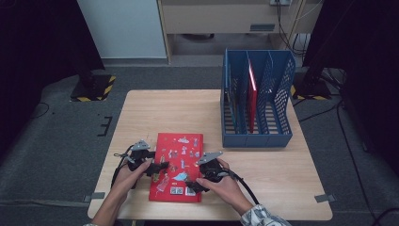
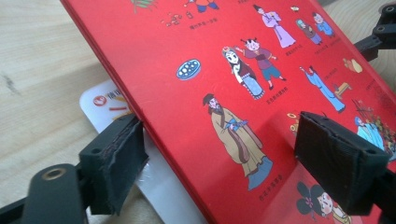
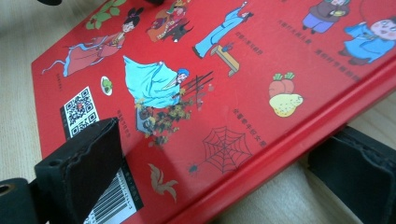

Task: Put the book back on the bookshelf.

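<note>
Two hands are coming in at the near edge of the table (image 1: 141, 106), each holding a black gripper. The left gripper (image 1: 151, 165) is sitting at the left edge of a red book (image 1: 178, 165), and the right gripper (image 1: 200, 181) is sitting at the book's right edge, near its close corner.

The book is lying flat at the near middle of the table. Its long side is running away from the person, tipped a little to the right. The cover is showing many small cartoon people in robes, a spider web, a pear and a peach. Tiny writing is sitting under the pictures, but it is too small to read. A square code (image 3: 78, 112) and a bar code (image 3: 114, 198) are printed near the close corner.

In the left gripper view, the jaws are standing wide apart, one just off the book's edge and one over the cover. A white card (image 2: 112, 116) with a red round logo is peeking out from under the book.

In the right gripper view, the jaws are also spread wide, one over the bar code and one down on the wood beside the book.

A blue file rack (image 1: 256, 99) is standing at the far right of the table. A thin red book (image 1: 252, 96) is standing upright in one middle slot.
</note>
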Action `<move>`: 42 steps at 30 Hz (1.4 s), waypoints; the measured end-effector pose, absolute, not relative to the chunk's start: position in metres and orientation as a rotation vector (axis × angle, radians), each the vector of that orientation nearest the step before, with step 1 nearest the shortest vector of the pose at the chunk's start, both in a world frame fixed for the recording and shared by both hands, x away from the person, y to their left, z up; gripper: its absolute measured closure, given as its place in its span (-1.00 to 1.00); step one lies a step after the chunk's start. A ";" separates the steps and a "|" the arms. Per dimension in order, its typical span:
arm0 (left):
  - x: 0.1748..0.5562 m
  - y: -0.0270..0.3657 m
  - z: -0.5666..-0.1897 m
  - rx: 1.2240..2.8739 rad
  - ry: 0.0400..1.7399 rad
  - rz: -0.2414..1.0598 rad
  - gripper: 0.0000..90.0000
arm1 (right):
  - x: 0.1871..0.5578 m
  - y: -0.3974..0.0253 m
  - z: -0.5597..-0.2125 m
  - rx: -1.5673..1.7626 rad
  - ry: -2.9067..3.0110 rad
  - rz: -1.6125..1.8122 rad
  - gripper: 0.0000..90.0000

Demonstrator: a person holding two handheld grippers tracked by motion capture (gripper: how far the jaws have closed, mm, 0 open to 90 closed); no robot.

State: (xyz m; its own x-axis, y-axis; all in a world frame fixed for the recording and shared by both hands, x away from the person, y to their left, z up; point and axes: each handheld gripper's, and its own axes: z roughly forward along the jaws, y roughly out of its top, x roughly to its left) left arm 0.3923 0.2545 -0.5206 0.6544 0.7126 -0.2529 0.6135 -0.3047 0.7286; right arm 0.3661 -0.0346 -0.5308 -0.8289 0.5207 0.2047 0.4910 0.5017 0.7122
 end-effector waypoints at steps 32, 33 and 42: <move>0.387 0.253 -0.506 1.991 1.022 0.198 -0.43 | 0.369 -0.040 -0.517 0.984 2.656 1.238 -0.66; 0.387 0.253 -0.504 1.996 1.020 0.202 -0.42 | 0.369 -0.040 -0.517 0.987 2.656 1.237 -0.65; 0.384 0.251 -0.499 2.012 1.002 0.225 -0.40 | 0.368 -0.041 -0.514 0.982 2.636 1.232 -0.62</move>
